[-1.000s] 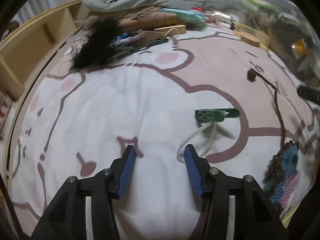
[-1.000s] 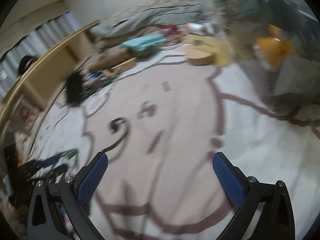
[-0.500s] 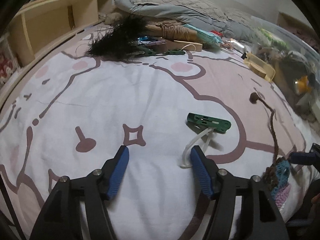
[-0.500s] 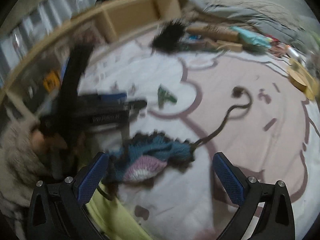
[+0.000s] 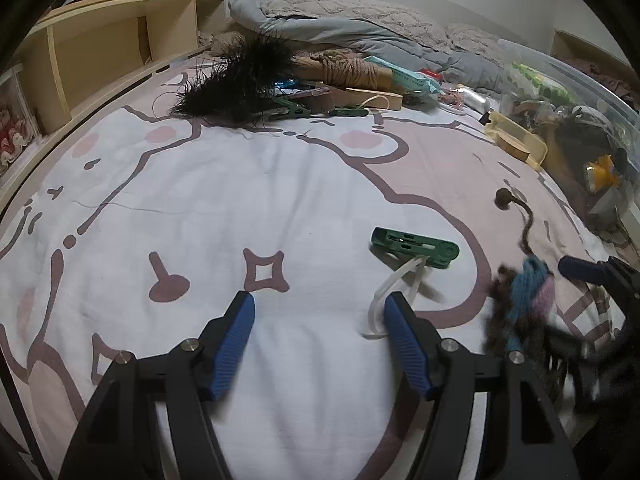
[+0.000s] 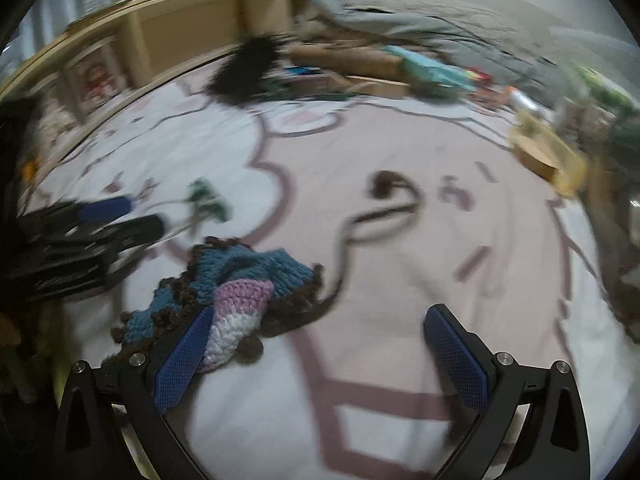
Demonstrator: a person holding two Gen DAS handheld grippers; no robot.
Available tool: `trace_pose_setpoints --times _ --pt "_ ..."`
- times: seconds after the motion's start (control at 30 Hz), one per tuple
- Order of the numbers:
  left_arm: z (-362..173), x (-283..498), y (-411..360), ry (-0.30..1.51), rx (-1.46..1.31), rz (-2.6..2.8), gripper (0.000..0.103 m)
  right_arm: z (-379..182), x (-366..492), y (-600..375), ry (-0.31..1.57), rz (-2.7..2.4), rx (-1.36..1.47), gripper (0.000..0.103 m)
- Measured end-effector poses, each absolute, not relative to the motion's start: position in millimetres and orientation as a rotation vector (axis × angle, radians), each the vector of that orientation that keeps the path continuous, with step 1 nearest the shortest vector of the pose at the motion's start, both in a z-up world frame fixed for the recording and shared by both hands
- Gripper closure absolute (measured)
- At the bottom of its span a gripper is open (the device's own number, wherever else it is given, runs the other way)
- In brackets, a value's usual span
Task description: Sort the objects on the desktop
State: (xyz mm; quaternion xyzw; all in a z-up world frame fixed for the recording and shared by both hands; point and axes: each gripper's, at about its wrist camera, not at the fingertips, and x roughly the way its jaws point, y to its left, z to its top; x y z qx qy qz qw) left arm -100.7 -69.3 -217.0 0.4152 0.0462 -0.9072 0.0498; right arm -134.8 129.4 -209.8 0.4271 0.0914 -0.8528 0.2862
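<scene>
My left gripper [image 5: 319, 304] hovers low over the pink-and-white bedspread [image 5: 280, 184]; its jaws are opening and hold nothing. A green clip [image 5: 414, 247] lies just beyond it, and its white cord loop [image 5: 394, 288] runs down beside the right fingertip. A blue, pink and brown crochet piece [image 6: 240, 276] lies to the right, with a brown cord ending in a ball [image 6: 382, 184]. My right gripper [image 6: 318, 320] stands wide open over it, its left finger over the crochet's near edge. The right gripper's blue tip [image 5: 580, 270] shows beside the blurred crochet [image 5: 524, 292].
A black feather duster [image 5: 240, 80], a rope-wound block, more green clips and boxes are heaped at the far end below a grey blanket [image 5: 360, 36]. A wooden shelf [image 5: 100, 48] runs along the left. A yellow box [image 5: 516, 142] and a clear bin [image 5: 580, 120] stand at the right.
The left jaws have spread wider and that view has rolled level. The right gripper has swung left across the bedspread onto the crochet piece, which now lies at its left finger.
</scene>
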Motion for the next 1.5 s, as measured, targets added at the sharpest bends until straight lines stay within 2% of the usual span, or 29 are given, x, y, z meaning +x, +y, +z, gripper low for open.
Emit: trace_pose_setpoints --times 0.13,0.3,0.67,0.77,0.9,1.0,1.13,1.27,1.5 --pt "-217 -100 -68 0.135 1.261 -2.765 0.034 -211 -156 158 0.116 -2.398 1.217 0.000" --pt "-217 -100 -66 0.127 1.258 -2.767 0.031 -208 -158 171 0.051 -2.448 1.235 0.000" --pt "-216 -100 -65 0.138 1.244 -2.788 0.025 -178 -148 176 -0.176 -2.332 1.037 0.000" --pt "-212 -99 -72 0.113 1.193 -2.736 0.025 -175 -149 172 -0.176 -2.305 0.999 0.000" --pt "-212 -99 -89 0.222 1.183 -2.702 0.025 -176 -158 158 -0.124 -2.261 0.985 0.000" --pt "-212 -98 -84 0.171 1.180 -2.692 0.025 -180 -166 144 -0.017 -2.203 0.960 0.000" --pt "-212 -97 -84 0.159 1.172 -2.690 0.025 -193 -171 137 -0.039 -2.100 1.036 0.000" --pt "-210 -96 -89 0.180 1.148 -2.671 0.025 -193 -156 133 -0.055 -1.993 1.074 0.000" --pt "-212 -94 -87 0.141 1.153 -2.636 0.023 -181 -115 123 0.060 -1.934 1.009 0.000"
